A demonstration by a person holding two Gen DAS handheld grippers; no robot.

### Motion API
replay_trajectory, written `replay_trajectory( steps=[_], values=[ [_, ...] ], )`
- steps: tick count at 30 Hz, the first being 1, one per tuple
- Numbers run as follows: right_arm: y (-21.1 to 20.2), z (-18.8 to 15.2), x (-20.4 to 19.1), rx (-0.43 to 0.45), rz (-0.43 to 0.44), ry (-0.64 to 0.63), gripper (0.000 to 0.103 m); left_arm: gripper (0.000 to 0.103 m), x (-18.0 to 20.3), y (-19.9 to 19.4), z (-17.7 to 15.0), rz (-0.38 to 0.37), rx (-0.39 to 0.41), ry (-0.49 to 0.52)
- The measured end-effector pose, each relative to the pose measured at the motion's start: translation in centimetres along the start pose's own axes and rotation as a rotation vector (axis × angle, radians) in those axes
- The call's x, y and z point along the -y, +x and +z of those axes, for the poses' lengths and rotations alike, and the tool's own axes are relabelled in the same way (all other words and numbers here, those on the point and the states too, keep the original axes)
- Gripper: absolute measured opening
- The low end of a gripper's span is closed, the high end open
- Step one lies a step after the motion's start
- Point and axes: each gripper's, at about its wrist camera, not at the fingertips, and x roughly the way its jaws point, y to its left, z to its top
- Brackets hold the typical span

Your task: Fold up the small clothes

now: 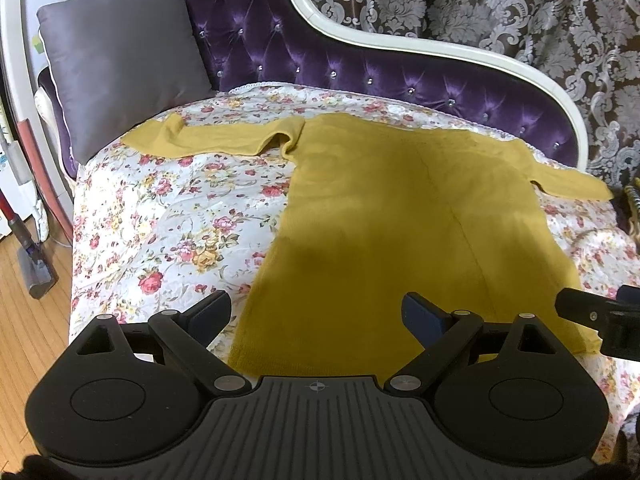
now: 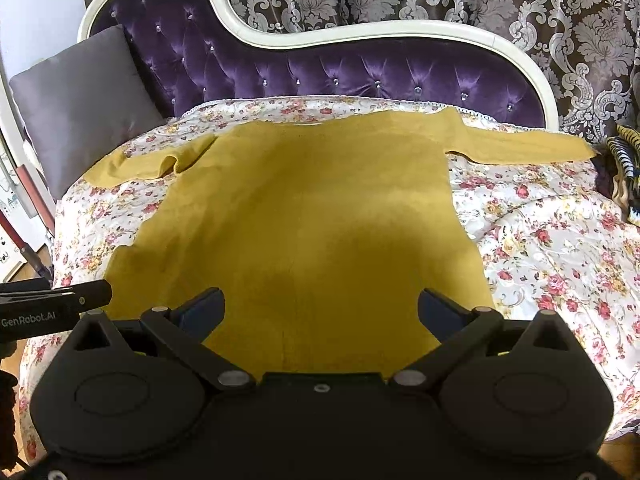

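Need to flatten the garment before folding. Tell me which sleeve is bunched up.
The left sleeve, reaching toward the grey cushion: it is creased and rumpled near the shoulder. The right sleeve lies straight and flat.

Near hem of the sweater [image 2: 304, 216] hidden behind the right gripper [image 2: 320, 312]. Striped item [image 2: 624, 160] right of the sweater cut off by frame edge, unidentifiable. Vacuum [image 1: 34, 248] left of the sweater only partly in view.

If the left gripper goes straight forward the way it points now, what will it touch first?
Most likely the yellow sweater. The left gripper is open, over the sweater's near hem, aimed along its body toward the purple backrest. Its height above the cloth is unclear.
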Motion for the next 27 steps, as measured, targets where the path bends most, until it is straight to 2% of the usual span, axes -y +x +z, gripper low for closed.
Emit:
replay_trajectory(
  steps=[27],
  values=[
    [0.71, -0.23, -0.03, -0.028, 0.005, 0.014, 0.102, 0.093, -0.07, 0.61, -0.16, 0.01, -0.028, 0.01]
  ],
)
